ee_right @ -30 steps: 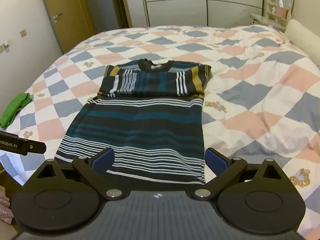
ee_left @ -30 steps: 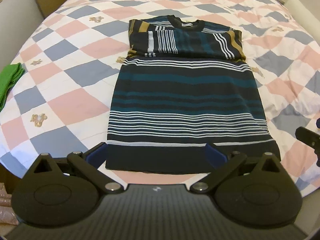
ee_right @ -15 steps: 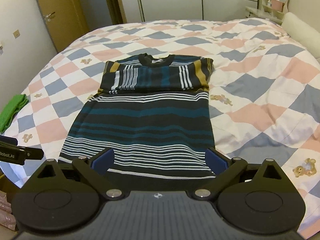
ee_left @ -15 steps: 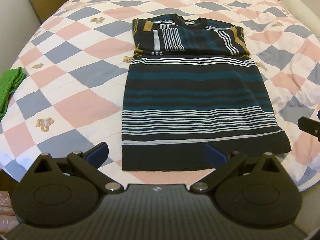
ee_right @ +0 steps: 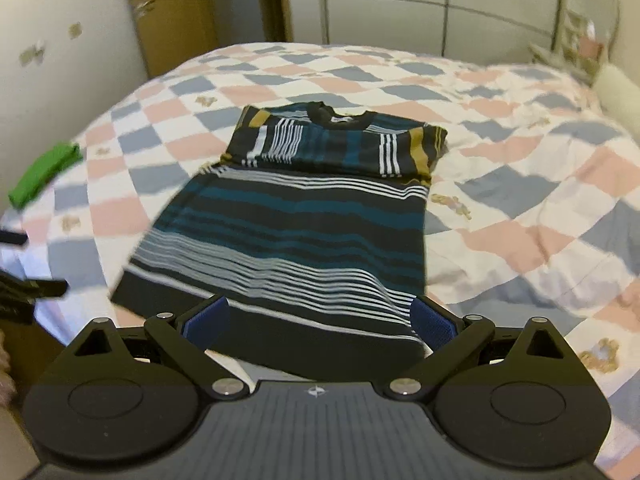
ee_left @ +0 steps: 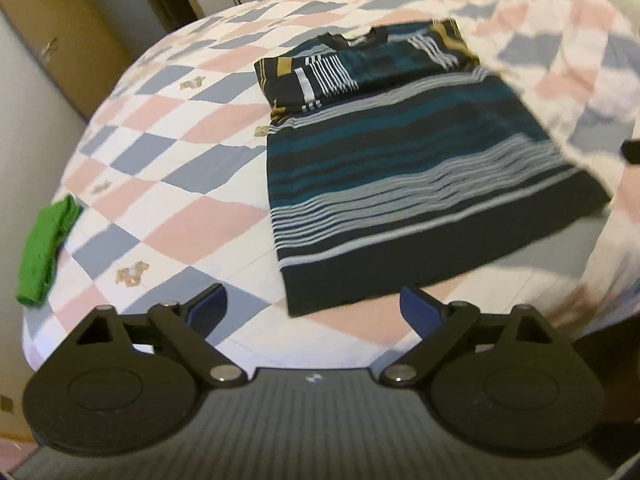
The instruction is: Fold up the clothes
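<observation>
Both views have swung vs 0.5 s ago, now blurred: L claw point(ee_left: 310, 306) shifted left off the hem corner, R claw point(ee_right: 320, 318) over the hem's right part. Both jaws wide apart, empty; no grasp yet. Striped shirt point(ee_right: 296, 216) flat on bed point(ee_right: 520, 184), sleeves folded in; long axis runs hem (near) to collar (far).

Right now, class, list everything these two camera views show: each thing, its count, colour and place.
striped shirt: one, black, teal, white and mustard, flat mid-bed, sleeves folded across chest
green cloth: one, green, folded, at the bed's left edge
quilt: one, pink, grey-blue and white checks with small bears, covering the bed
wooden door: one, brown, behind the bed, left
wardrobe: one, pale, behind the bed
left gripper: one, black with blue pads, open, near hem
right gripper: one, same colours, open, over hem
</observation>
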Motion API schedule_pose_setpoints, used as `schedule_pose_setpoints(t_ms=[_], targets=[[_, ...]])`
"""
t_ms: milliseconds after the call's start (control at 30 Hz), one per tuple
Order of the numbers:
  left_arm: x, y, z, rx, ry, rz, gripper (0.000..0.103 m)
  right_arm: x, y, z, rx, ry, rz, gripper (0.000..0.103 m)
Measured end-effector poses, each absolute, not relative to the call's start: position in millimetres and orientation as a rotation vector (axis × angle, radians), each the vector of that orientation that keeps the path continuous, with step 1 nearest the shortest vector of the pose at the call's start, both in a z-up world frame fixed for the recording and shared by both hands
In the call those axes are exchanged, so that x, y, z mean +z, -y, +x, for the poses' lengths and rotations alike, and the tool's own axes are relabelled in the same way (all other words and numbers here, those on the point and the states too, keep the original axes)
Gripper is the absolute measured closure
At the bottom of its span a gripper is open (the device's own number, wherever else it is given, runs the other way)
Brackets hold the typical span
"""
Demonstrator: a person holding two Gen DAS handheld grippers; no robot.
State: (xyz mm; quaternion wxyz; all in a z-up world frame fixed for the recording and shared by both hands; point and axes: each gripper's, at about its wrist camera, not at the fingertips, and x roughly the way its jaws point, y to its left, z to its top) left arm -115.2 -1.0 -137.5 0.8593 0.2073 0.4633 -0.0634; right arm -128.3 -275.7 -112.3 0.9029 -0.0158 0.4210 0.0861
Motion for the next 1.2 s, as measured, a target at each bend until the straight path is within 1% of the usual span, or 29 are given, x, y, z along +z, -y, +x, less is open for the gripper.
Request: schedule_pose_setpoints(t_ms=[67, 133, 233, 267, 300, 333, 500, 667, 767, 800, 867, 900, 1000, 1033, 1067, 1100, 1133, 1167, 1200], targets=[[-158, 0, -115, -0.151, -0.964, 0.508, 0.049, -125, 275, -135, 0.179, -0.873, -0.119, 0.008], [-180, -2, -114, -0.182, -0.950, 0.602, 0.060, -143, 273, -139, 0.197, -0.887, -0.216, 0.021], [-213, -3, -112, -0.228, -0.926, 0.744, 0.061, -176, 267, -148, 0.235, -0.871, -0.378, 0.025], [-224, -4, -111, -0.243, -0.917, 0.792, 0.061, -187, 265, -149, 0.257, -0.868, -0.430, 0.028], [-235, -5, -110, -0.259, -0.908, 0.839, 0.061, -197, 263, -151, 0.271, -0.864, -0.476, 0.035], [-246, -5, -109, -0.274, -0.898, 0.886, 0.061, -210, 260, -152, 0.290, -0.865, -0.541, 0.038], [-301, -8, -105, -0.350, -0.843, 1.119, 0.060, -259, 255, -160, 0.322, -0.847, -0.798, 0.038], [-327, -12, -106, -0.405, -0.781, 1.263, 0.058, -295, 259, -162, 0.328, -0.813, -1.043, 0.038], [-339, -12, -106, -0.422, -0.751, 1.331, 0.058, -311, 263, -162, 0.315, -0.794, -1.158, 0.041], [-343, -11, -106, -0.432, -0.735, 1.360, 0.058, -316, 265, -162, 0.309, -0.778, -1.202, 0.044], [-351, -12, -106, -0.456, -0.701, 1.417, 0.058, -325, 266, -162, 0.306, -0.750, -1.268, 0.046], [-354, -12, -106, -0.470, -0.687, 1.440, 0.059, -328, 267, -161, 0.303, -0.734, -1.300, 0.049], [-350, -16, -100, -0.517, -0.715, 1.425, 0.064, -337, 271, -161, 0.312, -0.678, -1.381, 0.058], [-348, -17, -98, -0.533, -0.724, 1.420, 0.069, -339, 272, -161, 0.321, -0.664, -1.399, 0.064], [-346, -18, -96, -0.549, -0.734, 1.415, 0.078, -339, 274, -159, 0.339, -0.660, -1.401, 0.066], [-345, -19, -94, -0.565, -0.743, 1.409, 0.083, -336, 277, -156, 0.373, -0.677, -1.389, 0.075], [-342, -21, -92, -0.581, -0.754, 1.401, 0.089, -332, 280, -152, 0.407, -0.695, -1.377, 0.090], [-335, -24, -87, -0.598, -0.783, 1.371, 0.096, -326, 283, -147, 0.438, -0.715, -1.349, 0.098], [-328, -27, -82, -0.615, -0.812, 1.338, 0.098, -317, 285, -142, 0.463, -0.736, -1.315, 0.099]])
